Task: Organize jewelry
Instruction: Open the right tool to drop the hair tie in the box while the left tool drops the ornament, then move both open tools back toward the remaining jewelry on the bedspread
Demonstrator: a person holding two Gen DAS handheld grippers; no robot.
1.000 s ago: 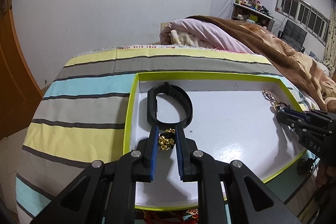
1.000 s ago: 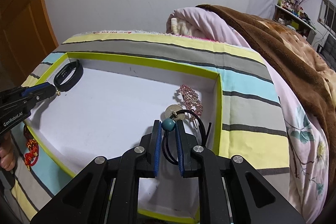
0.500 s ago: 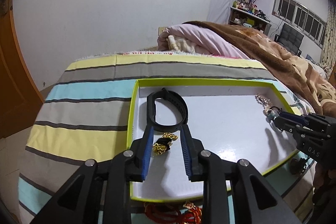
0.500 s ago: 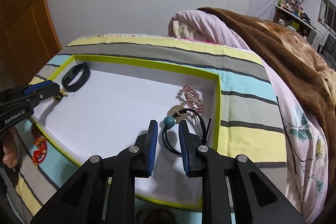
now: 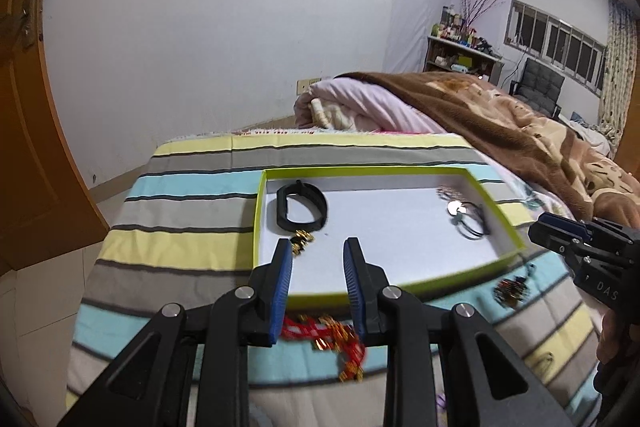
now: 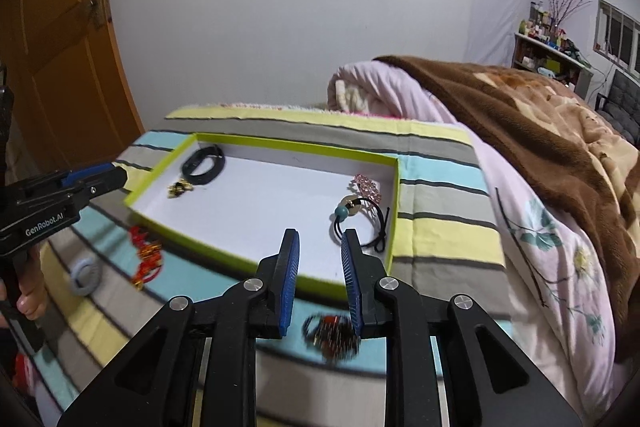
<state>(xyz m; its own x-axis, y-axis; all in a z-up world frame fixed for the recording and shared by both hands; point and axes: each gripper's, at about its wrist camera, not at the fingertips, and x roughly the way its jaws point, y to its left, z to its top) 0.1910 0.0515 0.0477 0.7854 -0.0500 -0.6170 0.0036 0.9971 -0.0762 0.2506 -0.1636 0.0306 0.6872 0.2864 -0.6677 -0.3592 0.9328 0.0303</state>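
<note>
A white tray with a lime rim [image 5: 394,169] [image 6: 280,143] lies on the striped bed cover. In it are a black wristband [image 5: 302,206] [image 6: 203,164], a gold bead charm [image 5: 301,242] [image 6: 180,188], a black hair tie with a teal bead [image 5: 471,223] [image 6: 360,219] and a pink crystal piece [image 6: 366,186]. My left gripper [image 5: 317,257] is open and empty, above the tray's near edge. My right gripper [image 6: 320,247] is open and empty, back from the hair tie. A red knotted bracelet [image 5: 326,337] [image 6: 145,255] and a dark beaded bracelet [image 5: 510,291] [image 6: 332,337] lie on the cover outside the tray.
A pale blue ring-shaped hair tie [image 6: 85,274] lies on the cover at the left. A brown blanket [image 6: 520,115] and a pink quilt [image 5: 360,103] are piled behind and to the right. An orange door [image 6: 52,47] stands at the left.
Both grippers opened, let go of the gold charm and the hair tie in the tray, and pulled back and up. The bracelets outside the tray came into view.
</note>
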